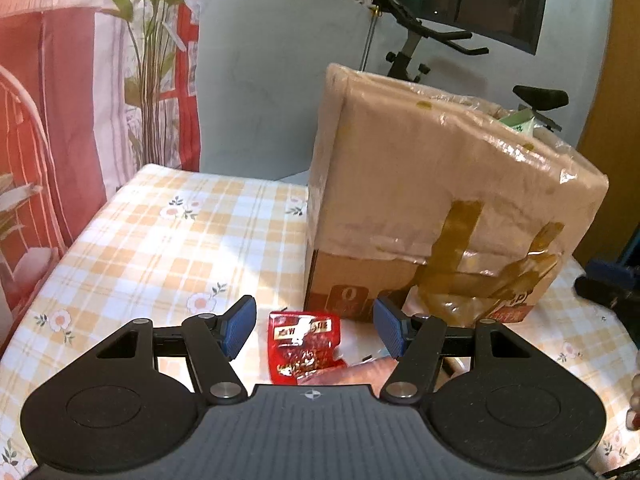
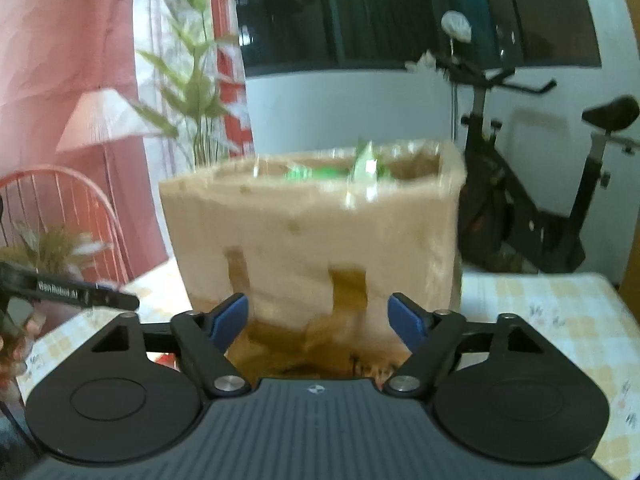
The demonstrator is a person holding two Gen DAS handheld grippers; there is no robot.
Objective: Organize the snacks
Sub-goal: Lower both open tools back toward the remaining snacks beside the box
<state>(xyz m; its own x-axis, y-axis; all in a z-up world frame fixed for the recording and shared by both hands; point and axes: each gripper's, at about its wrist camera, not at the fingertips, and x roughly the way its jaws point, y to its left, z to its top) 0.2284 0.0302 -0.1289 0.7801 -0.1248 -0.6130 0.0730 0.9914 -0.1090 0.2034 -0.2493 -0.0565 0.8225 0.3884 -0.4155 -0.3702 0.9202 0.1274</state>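
The left gripper [image 1: 314, 330] hangs over the near part of the table, its blue pads spread wide with nothing pinched between them. Right below that gap lies a red snack packet [image 1: 305, 344], flat on the checked tablecloth [image 1: 160, 248], just clear of either pad. A pinkish wrapper [image 1: 352, 372] pokes out on the packet's right, partly hidden behind the gripper body, so what it is can't be told.

Just beyond the packet stands the cardboard box [image 1: 440, 200], big, wrapped in clear plastic and strapped with brown tape, sitting right of centre on the table. Something green [image 1: 518, 120] peeks over its far rim.

Over to the right wrist view, and it's blurred. The right gripper [image 2: 318, 318] faces the near wall of the box [image 2: 312, 232] with its jaws well apart and empty; nothing sits between the pads. Green packets [image 2: 360, 168] show inside the open top. At the far left edge of this view the other tool's black arm [image 2: 72, 290] is visible, with a hand [image 2: 12, 344] behind it.

Behind the table: an exercise bike [image 2: 540, 208] to the right, a tall leafy plant [image 2: 196, 92] and a red curtain [image 2: 60, 40] to the left.
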